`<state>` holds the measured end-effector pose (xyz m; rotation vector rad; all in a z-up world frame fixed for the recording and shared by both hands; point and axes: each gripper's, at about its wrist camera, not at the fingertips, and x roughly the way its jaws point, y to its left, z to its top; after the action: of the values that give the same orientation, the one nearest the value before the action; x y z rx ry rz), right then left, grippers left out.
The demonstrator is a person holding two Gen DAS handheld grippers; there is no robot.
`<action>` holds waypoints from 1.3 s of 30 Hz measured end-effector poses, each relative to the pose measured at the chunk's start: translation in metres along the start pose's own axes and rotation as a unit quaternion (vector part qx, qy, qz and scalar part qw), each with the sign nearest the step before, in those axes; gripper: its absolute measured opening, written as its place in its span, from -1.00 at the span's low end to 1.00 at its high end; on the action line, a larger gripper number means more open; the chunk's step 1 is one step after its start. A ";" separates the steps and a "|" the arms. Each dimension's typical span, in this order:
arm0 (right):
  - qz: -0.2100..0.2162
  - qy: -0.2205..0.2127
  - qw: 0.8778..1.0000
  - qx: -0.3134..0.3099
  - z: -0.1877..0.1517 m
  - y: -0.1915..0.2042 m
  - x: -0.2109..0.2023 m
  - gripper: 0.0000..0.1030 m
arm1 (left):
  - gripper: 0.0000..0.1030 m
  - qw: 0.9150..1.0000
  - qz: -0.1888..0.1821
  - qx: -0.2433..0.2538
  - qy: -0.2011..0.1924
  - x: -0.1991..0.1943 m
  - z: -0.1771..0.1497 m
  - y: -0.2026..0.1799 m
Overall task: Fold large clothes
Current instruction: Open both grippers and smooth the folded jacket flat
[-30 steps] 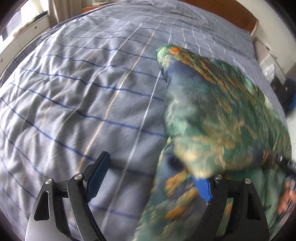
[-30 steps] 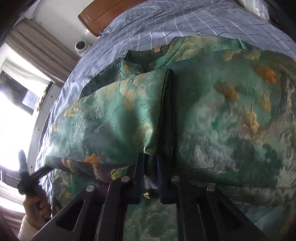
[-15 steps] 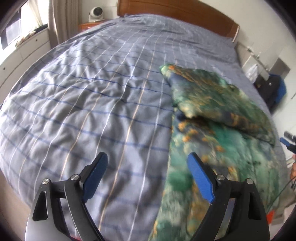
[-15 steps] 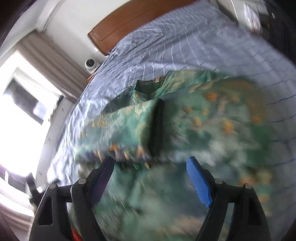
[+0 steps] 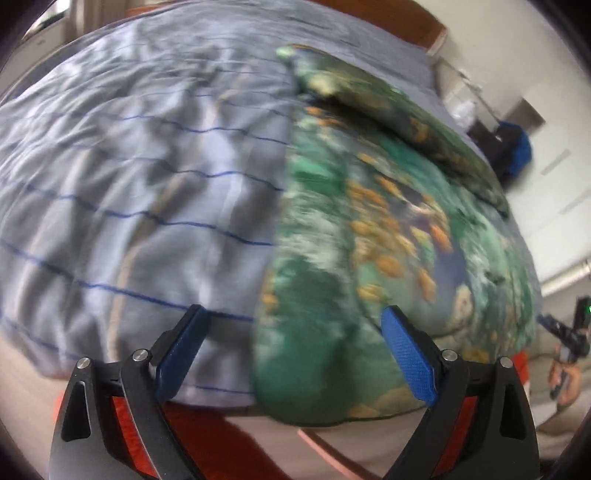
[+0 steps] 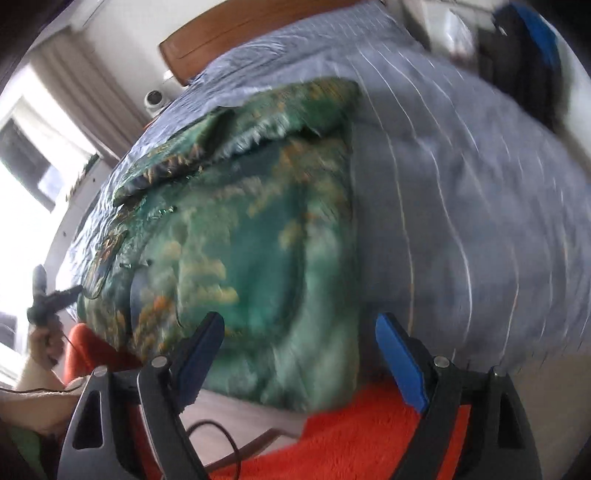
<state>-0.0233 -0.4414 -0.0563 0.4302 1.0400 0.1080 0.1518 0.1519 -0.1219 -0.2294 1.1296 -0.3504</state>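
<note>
A large green garment with orange and cream print lies lengthwise on the bed, its near end hanging over the front edge. A sleeve part is folded onto its far half. It also shows in the right wrist view. My left gripper is open and empty, just before the garment's hanging left corner. My right gripper is open and empty, just before the hanging right corner. Both views are motion-blurred.
The bed has a grey-blue checked cover and a wooden headboard. An orange rug lies on the floor by the bed's front edge, with a cable. A window is on the left.
Both grippers let go of the folded sleeve part, opened, and pulled back and down to the bed's front edge. The sleeve part now lies on the garment.
</note>
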 end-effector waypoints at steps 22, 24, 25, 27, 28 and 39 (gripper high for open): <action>-0.013 -0.098 0.994 0.046 -0.044 -0.026 0.018 0.63 | 0.85 0.993 0.093 0.052 -0.054 0.001 -0.016 -0.036; -0.039 -0.131 0.989 0.056 -0.050 -0.028 0.007 0.63 | 0.85 0.991 0.109 0.058 -0.058 -0.001 -0.017 -0.038; -0.047 -0.143 0.987 0.062 -0.050 -0.029 0.002 0.63 | 0.85 0.990 0.114 0.060 -0.059 -0.001 -0.018 -0.039; -0.060 -0.154 0.984 0.074 -0.049 -0.030 -0.001 0.63 | 0.85 0.988 0.125 0.063 -0.062 -0.001 -0.019 -0.041; -0.065 -0.155 0.982 0.081 -0.050 -0.033 -0.001 0.63 | 0.85 0.987 0.131 0.064 -0.063 -0.001 -0.019 -0.042; -0.091 -0.161 0.977 0.104 -0.054 -0.039 0.000 0.63 | 0.86 0.980 0.169 0.079 -0.071 -0.005 -0.023 -0.047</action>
<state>-0.0741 -0.4609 -0.0953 0.5217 0.7671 -0.2302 0.1214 0.1107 -0.1111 0.0772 0.9727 -0.1174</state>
